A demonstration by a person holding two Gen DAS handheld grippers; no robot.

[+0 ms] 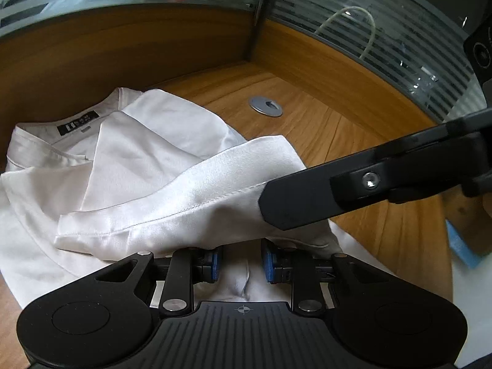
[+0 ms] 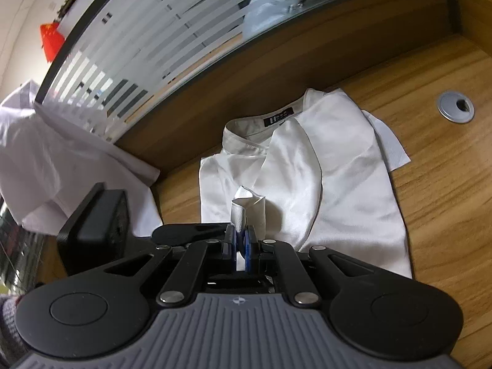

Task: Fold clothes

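A white satin shirt (image 1: 144, 153) with a black neck label (image 1: 78, 125) lies on the wooden desk, collar toward the back wall. My left gripper (image 1: 241, 263) is open just above the shirt's lower part, blue pads apart, with a folded sleeve (image 1: 190, 203) lying across in front of it. My right gripper (image 2: 241, 246) is shut on a pinched fold of the shirt's fabric (image 2: 243, 209) and holds it raised. The shirt (image 2: 338, 178) also shows in the right wrist view. The right gripper's black finger (image 1: 353, 184) crosses the left wrist view, lying over the sleeve.
A wooden partition with striped frosted glass (image 1: 123, 0) bounds the desk at the back and right. A metal cable grommet (image 1: 266, 106) sits in the desk right of the shirt. Another white garment (image 2: 61, 166) is heaped at the left. A blue object (image 1: 461, 243) lies at the right.
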